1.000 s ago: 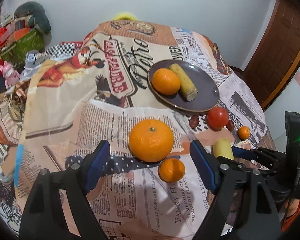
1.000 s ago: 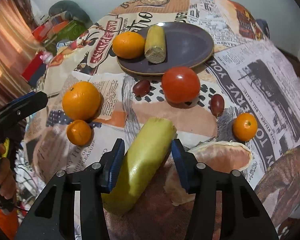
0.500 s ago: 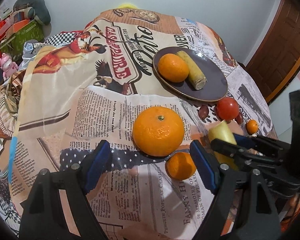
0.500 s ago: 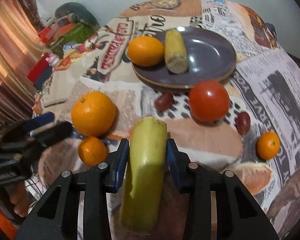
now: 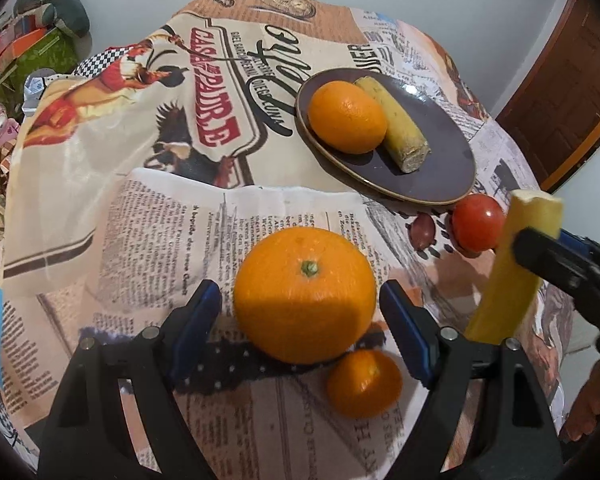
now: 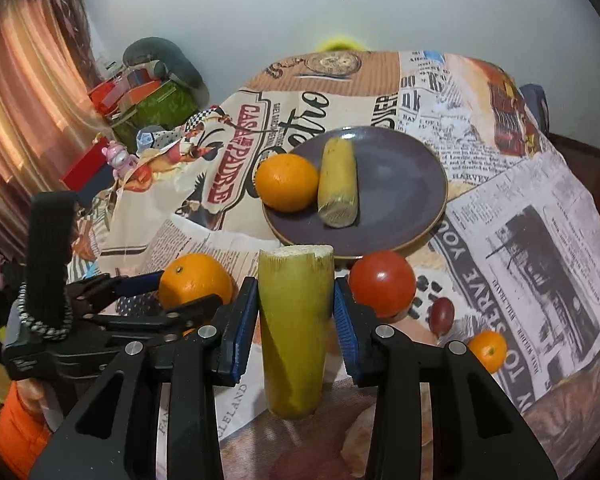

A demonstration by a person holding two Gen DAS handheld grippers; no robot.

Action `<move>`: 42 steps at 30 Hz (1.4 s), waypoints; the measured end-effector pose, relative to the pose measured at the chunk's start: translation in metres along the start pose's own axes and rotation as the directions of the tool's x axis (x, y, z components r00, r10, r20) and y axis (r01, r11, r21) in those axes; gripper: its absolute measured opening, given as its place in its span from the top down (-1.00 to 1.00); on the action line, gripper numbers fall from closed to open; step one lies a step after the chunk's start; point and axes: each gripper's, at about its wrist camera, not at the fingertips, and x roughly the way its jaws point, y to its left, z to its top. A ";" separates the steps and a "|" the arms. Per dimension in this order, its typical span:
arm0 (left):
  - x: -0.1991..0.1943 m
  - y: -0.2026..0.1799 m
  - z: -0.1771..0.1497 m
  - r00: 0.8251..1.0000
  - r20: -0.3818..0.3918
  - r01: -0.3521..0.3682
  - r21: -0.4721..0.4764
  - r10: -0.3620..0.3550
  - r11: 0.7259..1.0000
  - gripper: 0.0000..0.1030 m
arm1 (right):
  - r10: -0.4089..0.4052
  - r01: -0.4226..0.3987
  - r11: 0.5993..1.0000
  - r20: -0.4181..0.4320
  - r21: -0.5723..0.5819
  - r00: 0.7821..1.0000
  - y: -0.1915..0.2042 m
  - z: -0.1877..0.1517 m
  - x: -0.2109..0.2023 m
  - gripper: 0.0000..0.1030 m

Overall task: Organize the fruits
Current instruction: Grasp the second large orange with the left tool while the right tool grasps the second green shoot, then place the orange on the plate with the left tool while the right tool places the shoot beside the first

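My left gripper [image 5: 300,296] is open, its blue pads on either side of a large orange [image 5: 304,292] that rests on the printed tablecloth; a slim gap shows at each side. My right gripper [image 6: 294,292] is shut on a yellow-green cut fruit piece [image 6: 294,332], held upright above the cloth. The same piece [image 5: 512,264] shows at the right of the left wrist view. Further back, a dark plate [image 6: 400,184] holds an orange [image 6: 286,188] and a second yellow piece [image 6: 338,180].
A red tomato [image 6: 382,284] and a dark grape [image 6: 442,314] lie just in front of the plate. One small mandarin [image 5: 364,384] sits beside the large orange, another [image 6: 486,350] near the right table edge. Boxes and toys crowd the far left.
My right gripper closed on the yellow piece and lifted it upright off the cloth. My left gripper came down and forward until its pads flank the large orange.
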 end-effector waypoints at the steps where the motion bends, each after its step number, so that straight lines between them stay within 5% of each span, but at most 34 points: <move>1: 0.002 0.001 0.001 1.000 0.000 -0.005 -0.005 0.005 1.000 -0.59 | 0.002 -0.002 1.000 0.001 0.002 1.000 -0.001 0.000 0.000 0.34; 6: 0.002 0.000 0.003 1.000 0.017 0.014 0.002 -0.014 1.000 -0.35 | 0.022 -0.022 1.000 0.001 0.022 1.000 -0.007 0.000 0.000 0.34; 20: -0.027 -0.013 0.010 0.997 0.078 0.023 0.028 -0.025 0.999 -0.34 | 0.004 -0.005 1.000 0.057 0.024 0.998 -0.017 0.011 -0.021 0.34; 42: -0.044 -0.048 0.079 0.973 0.226 0.033 0.111 -0.057 0.993 -0.34 | -0.030 0.029 1.000 0.183 0.004 0.983 -0.047 0.065 -0.039 0.34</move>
